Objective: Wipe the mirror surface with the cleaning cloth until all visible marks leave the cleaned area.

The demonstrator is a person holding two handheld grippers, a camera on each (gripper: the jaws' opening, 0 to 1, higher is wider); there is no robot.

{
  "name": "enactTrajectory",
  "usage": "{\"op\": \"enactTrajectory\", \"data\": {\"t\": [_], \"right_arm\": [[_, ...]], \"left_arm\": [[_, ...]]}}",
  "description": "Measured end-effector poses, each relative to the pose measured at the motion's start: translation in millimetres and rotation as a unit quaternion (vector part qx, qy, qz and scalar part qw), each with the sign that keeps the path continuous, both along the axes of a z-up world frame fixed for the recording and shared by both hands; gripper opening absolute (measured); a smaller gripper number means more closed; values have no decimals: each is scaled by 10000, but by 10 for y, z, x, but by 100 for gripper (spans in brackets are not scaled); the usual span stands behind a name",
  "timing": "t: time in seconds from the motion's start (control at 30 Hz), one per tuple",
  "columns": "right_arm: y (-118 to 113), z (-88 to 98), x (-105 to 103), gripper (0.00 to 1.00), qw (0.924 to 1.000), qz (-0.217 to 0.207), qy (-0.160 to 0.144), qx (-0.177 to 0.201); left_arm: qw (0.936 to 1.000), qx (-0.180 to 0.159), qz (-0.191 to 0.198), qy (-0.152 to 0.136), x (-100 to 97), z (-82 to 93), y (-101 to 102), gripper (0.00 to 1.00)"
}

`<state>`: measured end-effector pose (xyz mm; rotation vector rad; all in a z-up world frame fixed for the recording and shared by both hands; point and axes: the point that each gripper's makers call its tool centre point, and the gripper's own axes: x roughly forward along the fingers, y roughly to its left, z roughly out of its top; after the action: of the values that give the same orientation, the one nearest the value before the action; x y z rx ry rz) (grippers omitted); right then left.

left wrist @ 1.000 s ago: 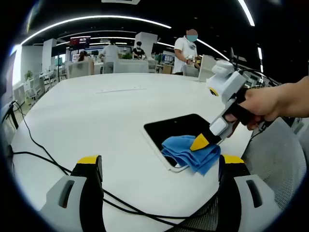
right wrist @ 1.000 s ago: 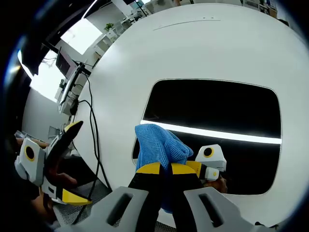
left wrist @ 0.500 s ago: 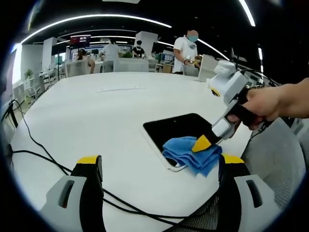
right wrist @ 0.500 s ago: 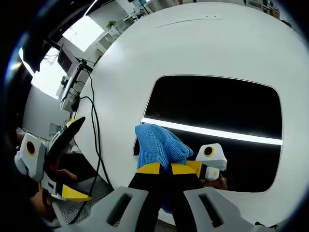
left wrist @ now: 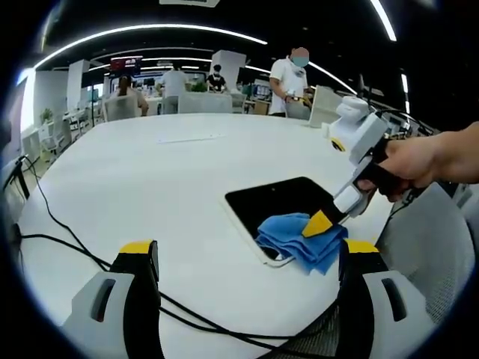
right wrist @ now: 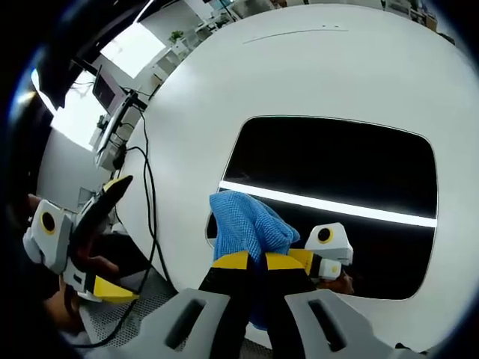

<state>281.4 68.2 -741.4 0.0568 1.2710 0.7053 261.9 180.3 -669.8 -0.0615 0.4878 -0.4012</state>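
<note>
A dark rounded mirror (left wrist: 278, 203) (right wrist: 337, 168) lies flat on the white table (left wrist: 150, 179). A blue cleaning cloth (left wrist: 299, 239) (right wrist: 243, 224) rests on the mirror's near corner. My right gripper (right wrist: 251, 262) is shut on the blue cloth and presses it onto the glass; from the left gripper view that gripper (left wrist: 320, 222) comes in from the right, held by a hand. My left gripper (left wrist: 243, 258) is open above the table edge with nothing between its jaws. It also appears at the left of the right gripper view (right wrist: 101, 239).
Black cables (left wrist: 67, 243) run across the table's near left edge. A thin strip (left wrist: 187, 137) lies far out on the table. Several people stand and sit at desks beyond the table. A grey chair (left wrist: 426, 247) is at the right.
The cloth and my right gripper have slid slightly to the right along the mirror's near corner. My left gripper has stayed still.
</note>
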Motion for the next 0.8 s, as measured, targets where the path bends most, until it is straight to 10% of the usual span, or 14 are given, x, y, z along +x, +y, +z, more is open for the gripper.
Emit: {"op": "enactTrajectory", "data": {"t": [0.8], "right_arm": [[-212,-11,49,0,9999,-116,56,-50]], "left_arm": [[10000,33,-6,-45,2,3,8,99]]}}
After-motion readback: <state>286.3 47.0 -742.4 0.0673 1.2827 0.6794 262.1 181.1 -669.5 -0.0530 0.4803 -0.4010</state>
